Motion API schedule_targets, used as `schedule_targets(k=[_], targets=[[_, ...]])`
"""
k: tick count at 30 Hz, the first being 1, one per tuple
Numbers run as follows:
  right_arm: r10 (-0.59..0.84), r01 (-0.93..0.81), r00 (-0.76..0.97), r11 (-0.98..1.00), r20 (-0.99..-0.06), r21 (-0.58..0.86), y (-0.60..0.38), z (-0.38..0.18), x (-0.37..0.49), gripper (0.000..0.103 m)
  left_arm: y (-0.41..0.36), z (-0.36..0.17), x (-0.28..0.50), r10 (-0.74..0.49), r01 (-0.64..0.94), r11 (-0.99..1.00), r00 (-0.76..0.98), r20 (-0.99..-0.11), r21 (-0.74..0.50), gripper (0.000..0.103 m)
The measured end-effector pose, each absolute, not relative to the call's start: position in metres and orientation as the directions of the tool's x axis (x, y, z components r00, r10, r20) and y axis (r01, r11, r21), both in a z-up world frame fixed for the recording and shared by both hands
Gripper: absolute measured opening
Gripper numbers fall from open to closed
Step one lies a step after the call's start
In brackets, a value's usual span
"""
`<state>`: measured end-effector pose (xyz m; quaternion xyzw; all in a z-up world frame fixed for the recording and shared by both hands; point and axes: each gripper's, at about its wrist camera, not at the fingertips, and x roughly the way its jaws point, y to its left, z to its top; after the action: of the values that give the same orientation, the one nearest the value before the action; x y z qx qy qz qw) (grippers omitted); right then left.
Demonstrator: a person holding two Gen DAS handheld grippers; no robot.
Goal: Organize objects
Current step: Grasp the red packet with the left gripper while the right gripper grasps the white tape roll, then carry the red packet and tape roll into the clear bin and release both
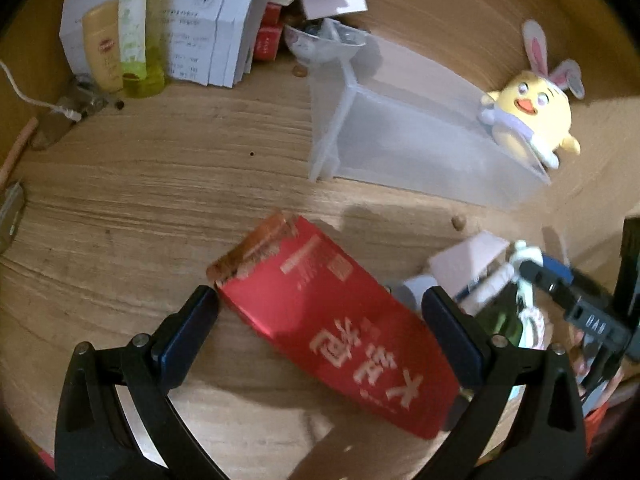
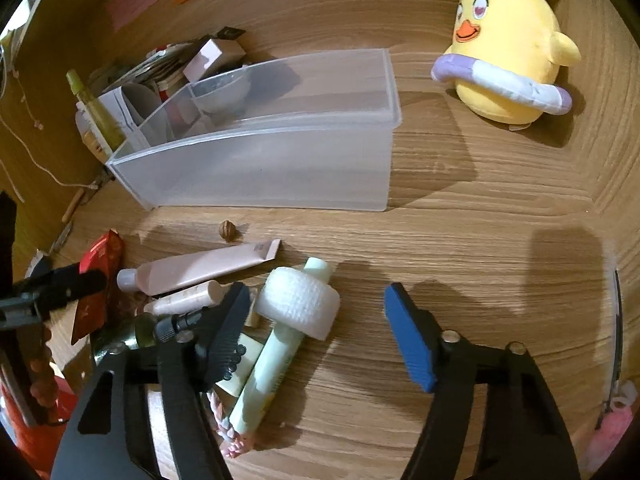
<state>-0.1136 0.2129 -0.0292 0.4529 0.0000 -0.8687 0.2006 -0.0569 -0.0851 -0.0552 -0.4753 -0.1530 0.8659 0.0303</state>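
Left wrist view: the left gripper [image 1: 320,308] stands wide open astride a red packet [image 1: 336,320] lying flat on the wooden desk [image 1: 160,184], pads not pressing it. The torn end could spill or crumple if the jaws close off-centre. Large white Chinese characters run along the packet, too blurred to read. The clear bin [image 1: 420,148] waits beyond, empty.

Right wrist view: the right gripper [image 2: 316,300] is half open, holding nothing, a white tape roll [image 2: 298,306] between its fingers atop a pale green tube [image 2: 264,376]. Closing may snag both. No label is legible.
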Motion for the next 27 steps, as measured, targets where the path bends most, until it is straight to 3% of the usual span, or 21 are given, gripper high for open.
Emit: schedule_targets(k=[7, 11, 18, 27], targets=[[-0.374, 0.364, -0.498, -0.909, -0.782, 0.203, 0.212, -0.030, -0.113, 0.044, -0.093, -0.055, -0.069, 0.198, 0.116, -0.945, -0.540, -0.818, -0.305, 0.102], [-0.372, 0.359, -0.506, -0.911, -0.778, 0.203, 0.211, -0.030, -0.114, 0.040, -0.092, -0.052, -0.071, 0.176, 0.115, -0.953, -0.545, -0.820, -0.281, 0.077], [-0.372, 0.344, -0.552, -0.917, -0.746, 0.202, 0.215, -0.020, -0.114, 0.039, -0.097, -0.050, -0.074, 0.198, 0.114, -0.943, -0.561, -0.804, -0.312, 0.061], [-0.345, 0.333, -0.633, -0.929, -0.693, 0.159, 0.219, 0.007, -0.114, 0.039, -0.090, -0.033, -0.076, 0.187, 0.090, -0.947, -0.622, -0.761, -0.307, 0.060]])
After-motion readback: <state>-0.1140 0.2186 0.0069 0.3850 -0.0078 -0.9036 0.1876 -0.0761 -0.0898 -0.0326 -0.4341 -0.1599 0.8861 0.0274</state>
